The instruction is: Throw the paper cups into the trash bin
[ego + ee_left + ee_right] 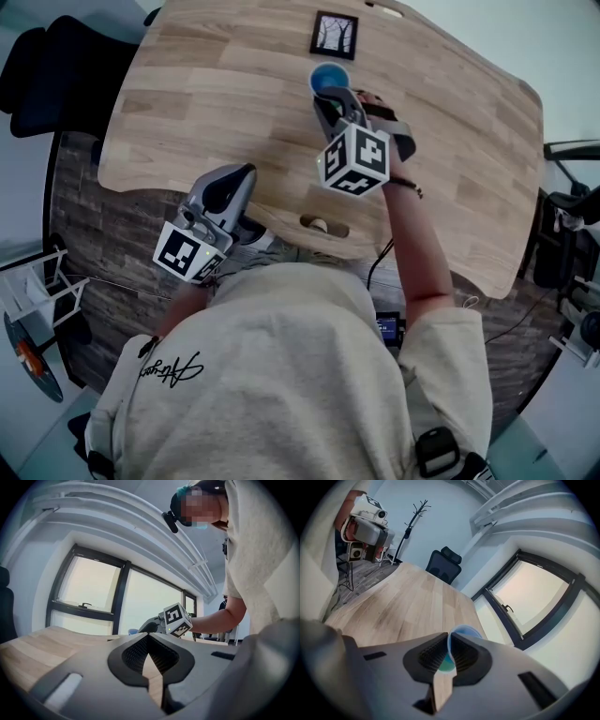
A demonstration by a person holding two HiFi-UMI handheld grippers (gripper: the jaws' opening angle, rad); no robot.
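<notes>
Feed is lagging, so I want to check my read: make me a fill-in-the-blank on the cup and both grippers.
1. The right gripper is shut on the rim of the ____ paper cup.
2. The left gripper has its jaws together and holds ____.
3. The table below the cup, where a framed picture also lies, is made of ____.
Missing words: blue; nothing; wood.

Framed picture (334,35) blocks beyond the cup (329,77); tabletop (206,103) leftward offers room.
</notes>
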